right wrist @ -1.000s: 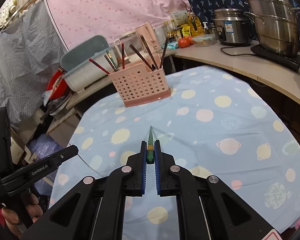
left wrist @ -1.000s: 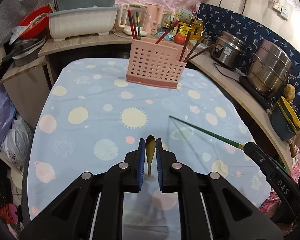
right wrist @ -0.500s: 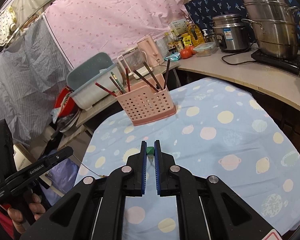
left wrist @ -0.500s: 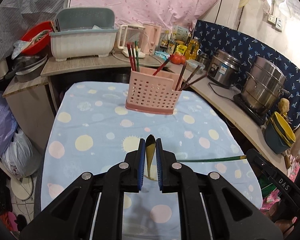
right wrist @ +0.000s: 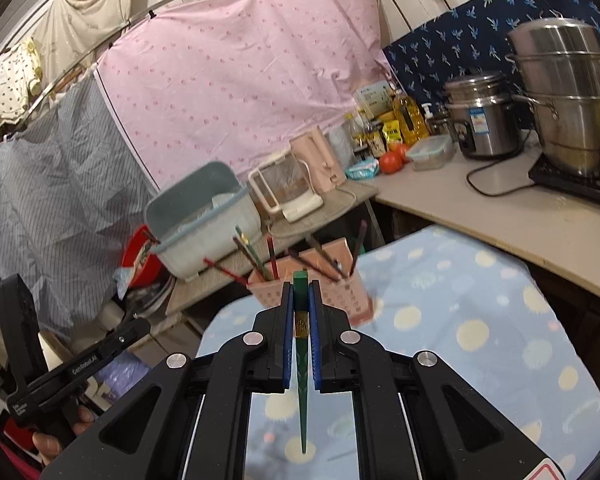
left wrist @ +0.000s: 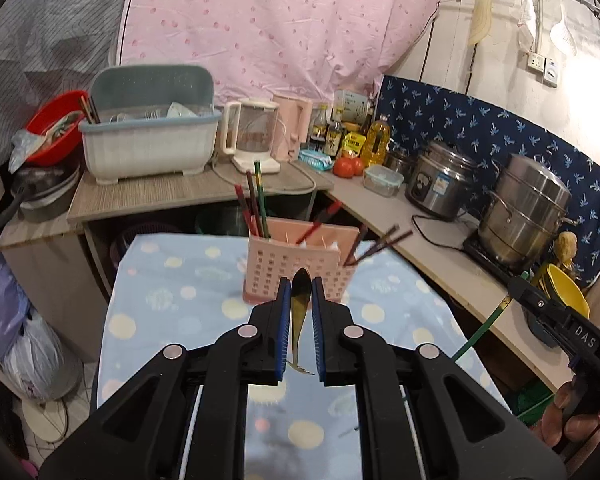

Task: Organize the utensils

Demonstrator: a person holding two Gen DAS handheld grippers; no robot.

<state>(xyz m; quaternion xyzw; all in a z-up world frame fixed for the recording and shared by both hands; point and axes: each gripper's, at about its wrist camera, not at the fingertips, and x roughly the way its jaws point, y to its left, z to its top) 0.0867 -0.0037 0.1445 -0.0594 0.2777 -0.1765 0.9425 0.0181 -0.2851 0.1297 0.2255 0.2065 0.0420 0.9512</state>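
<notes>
A pink perforated utensil holder (left wrist: 300, 266) stands at the far end of the blue dotted tablecloth (left wrist: 172, 292), with several chopsticks in it. It also shows in the right wrist view (right wrist: 352, 292). My left gripper (left wrist: 301, 286) is shut on a gold fork (left wrist: 300, 312), handle end pointing forward, lifted above the table in front of the holder. My right gripper (right wrist: 301, 292) is shut on a green chopstick (right wrist: 301, 360), held upright with its tip pointing down. The right gripper and its chopstick (left wrist: 480, 332) show at the right of the left wrist view.
A counter (left wrist: 188, 188) behind the table carries a dish rack (left wrist: 148, 144), a kettle (left wrist: 252, 136), bottles and tomatoes (left wrist: 348, 166). Steel pots (left wrist: 524, 212) stand on the right counter. A pink curtain (left wrist: 276, 28) hangs behind. The left gripper (right wrist: 80, 368) shows at lower left of the right wrist view.
Both grippers have risen from the table with their utensils and tilted upward. The green chopstick has swung from lying level to pointing down.
</notes>
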